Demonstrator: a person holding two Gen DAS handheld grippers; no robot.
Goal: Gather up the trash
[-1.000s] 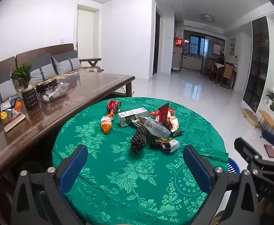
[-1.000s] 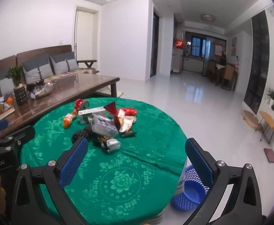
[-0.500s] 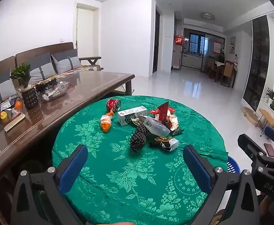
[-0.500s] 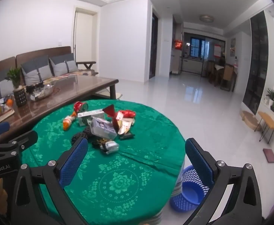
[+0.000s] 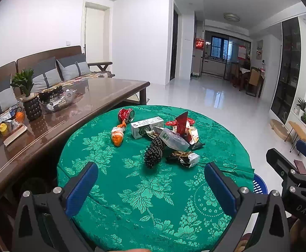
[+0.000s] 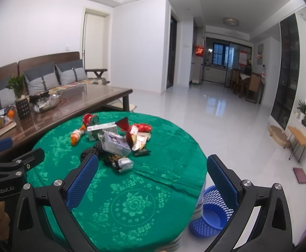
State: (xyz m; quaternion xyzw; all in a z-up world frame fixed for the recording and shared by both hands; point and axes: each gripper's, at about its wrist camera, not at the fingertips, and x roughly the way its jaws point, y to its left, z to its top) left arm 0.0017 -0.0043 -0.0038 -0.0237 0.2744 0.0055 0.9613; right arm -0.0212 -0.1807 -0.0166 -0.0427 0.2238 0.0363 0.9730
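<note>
A heap of trash lies on the round green-clothed table [image 5: 153,193]: a crushed red can [image 5: 126,114], an orange wrapper [image 5: 117,137], a green-white carton [image 5: 146,126], a black spiky piece [image 5: 154,152], a clear plastic box [image 5: 173,139], red wrappers [image 5: 182,122] and a crumpled silver wrapper [image 5: 186,158]. The same heap [image 6: 115,140] shows in the right wrist view. My left gripper [image 5: 150,185] hangs open over the table's near part, short of the heap. My right gripper [image 6: 150,178] is open too, holding nothing. A blue mesh bin [image 6: 213,210] stands on the floor by the table's right edge.
A long brown coffee table [image 5: 73,113] with a plant, a tray and fruit sits left of the round table, with a sofa [image 5: 48,69] behind it. White tiled floor [image 5: 215,105] stretches ahead. A wooden stool [image 6: 299,140] and potted plants line the right wall.
Both grippers have risen and drawn back a little, so the table and heap sit slightly lower and farther in view. Both stay open.
</note>
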